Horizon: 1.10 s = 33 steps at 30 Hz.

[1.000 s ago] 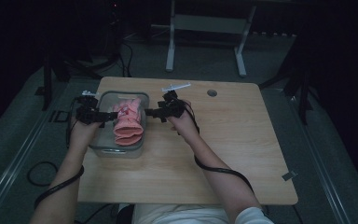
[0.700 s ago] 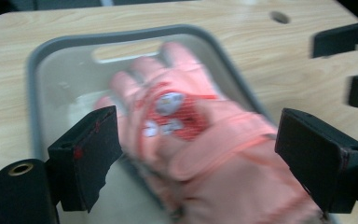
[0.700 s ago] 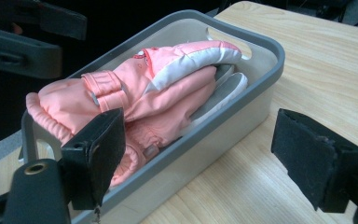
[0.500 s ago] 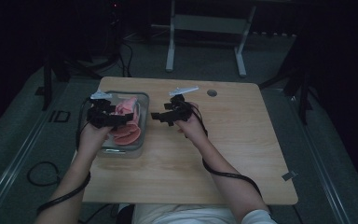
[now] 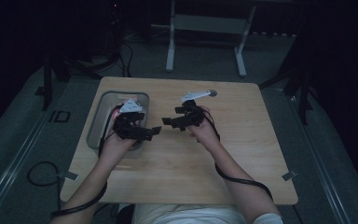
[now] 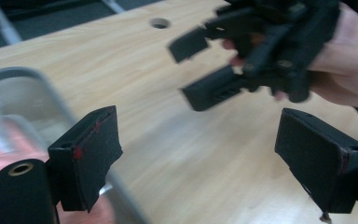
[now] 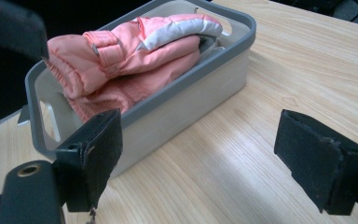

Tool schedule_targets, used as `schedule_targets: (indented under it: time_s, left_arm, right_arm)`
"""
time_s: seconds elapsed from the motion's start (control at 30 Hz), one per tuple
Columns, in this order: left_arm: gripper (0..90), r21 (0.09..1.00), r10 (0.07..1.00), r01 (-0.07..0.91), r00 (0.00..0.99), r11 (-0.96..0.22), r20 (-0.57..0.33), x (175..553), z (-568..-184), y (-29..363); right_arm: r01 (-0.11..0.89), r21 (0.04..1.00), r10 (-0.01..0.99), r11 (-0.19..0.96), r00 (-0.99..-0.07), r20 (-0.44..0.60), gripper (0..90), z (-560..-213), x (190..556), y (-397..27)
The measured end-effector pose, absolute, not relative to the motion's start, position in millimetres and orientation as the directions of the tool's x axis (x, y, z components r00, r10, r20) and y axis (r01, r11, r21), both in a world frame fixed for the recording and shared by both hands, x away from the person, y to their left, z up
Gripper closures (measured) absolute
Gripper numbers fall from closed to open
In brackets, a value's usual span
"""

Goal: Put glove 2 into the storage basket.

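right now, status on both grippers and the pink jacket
Left gripper open, empty. Right gripper open, empty, jaws just been opening. Pink jacket folded in the grey bin, untouched. Bare table between grippers, nothing in the way.

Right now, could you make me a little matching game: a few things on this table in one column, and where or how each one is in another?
Things:
1. pink jacket
2. grey bin
3. left gripper
4. round hole

Descriptions:
A. jaws open, nothing between them
B. folded inside the container
C. cut into the far part of the tabletop
D. stands on the wooden table, holding clothing

Pairs: 1-B, 2-D, 3-A, 4-C
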<state>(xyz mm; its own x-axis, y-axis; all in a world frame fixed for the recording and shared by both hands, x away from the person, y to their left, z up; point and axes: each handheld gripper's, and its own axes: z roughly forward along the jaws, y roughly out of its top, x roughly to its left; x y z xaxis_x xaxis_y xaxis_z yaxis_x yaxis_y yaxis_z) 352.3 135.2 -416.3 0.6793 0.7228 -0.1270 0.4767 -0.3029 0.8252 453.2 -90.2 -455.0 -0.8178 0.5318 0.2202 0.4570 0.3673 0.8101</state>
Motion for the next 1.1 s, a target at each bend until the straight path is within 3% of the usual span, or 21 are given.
schedule_targets:
  time_s: [0.37,1.1]
  left_arm:
    - [13.5,0.811,0.637,0.448,0.760,-0.375,-0.125,338.8,-440.0,91.3]
    - [13.5,0.788,0.508,0.427,0.844,-0.444,-0.171,326.3,-493.0,54.6]
  right_arm:
    - [0.427,0.819,0.519,0.383,-0.833,0.192,15.3,-468.1,437.2,-117.6]
    - [0.413,0.806,0.534,0.425,-0.833,0.145,14.8,-514.4,412.8,-154.6]
